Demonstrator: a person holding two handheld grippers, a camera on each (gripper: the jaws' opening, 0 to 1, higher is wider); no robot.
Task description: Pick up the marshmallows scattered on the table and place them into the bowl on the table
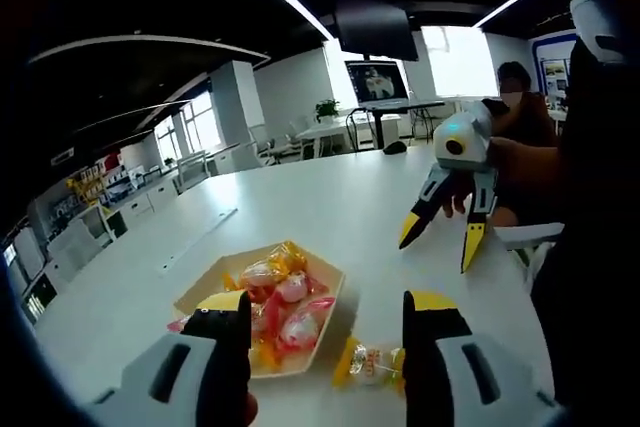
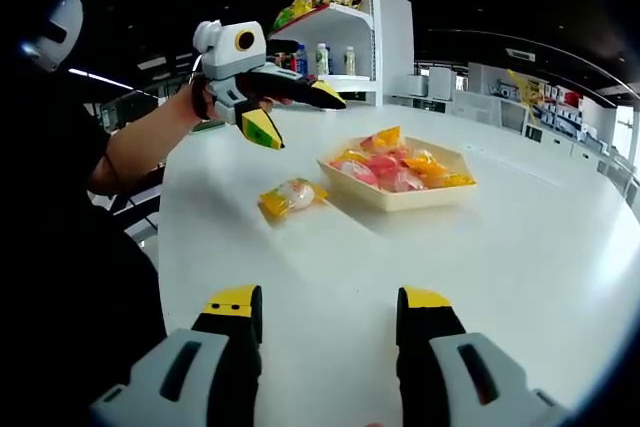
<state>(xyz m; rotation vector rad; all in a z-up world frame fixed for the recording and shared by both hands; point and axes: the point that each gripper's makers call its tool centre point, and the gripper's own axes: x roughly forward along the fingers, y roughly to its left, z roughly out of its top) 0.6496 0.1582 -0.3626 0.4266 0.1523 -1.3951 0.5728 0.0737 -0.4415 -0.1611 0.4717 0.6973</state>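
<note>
One wrapped marshmallow (image 2: pixel 291 195) lies on the white table (image 2: pixel 520 247) just beside the bowl (image 2: pixel 398 179), which is full of pink and yellow sweets, so it looks like the last one to pick up. The left gripper (image 1: pixel 325 332) hangs above that sweet and the bowl with its jaws apart and empty, likely getting ready to go down for it, and the right gripper (image 2: pixel 328 322) waits farther back over bare table, jaws apart and empty too. The table is big, round and smooth, in a bright office with shelves (image 2: pixel 345 17), desks and a screen (image 1: pixel 376 80).
</note>
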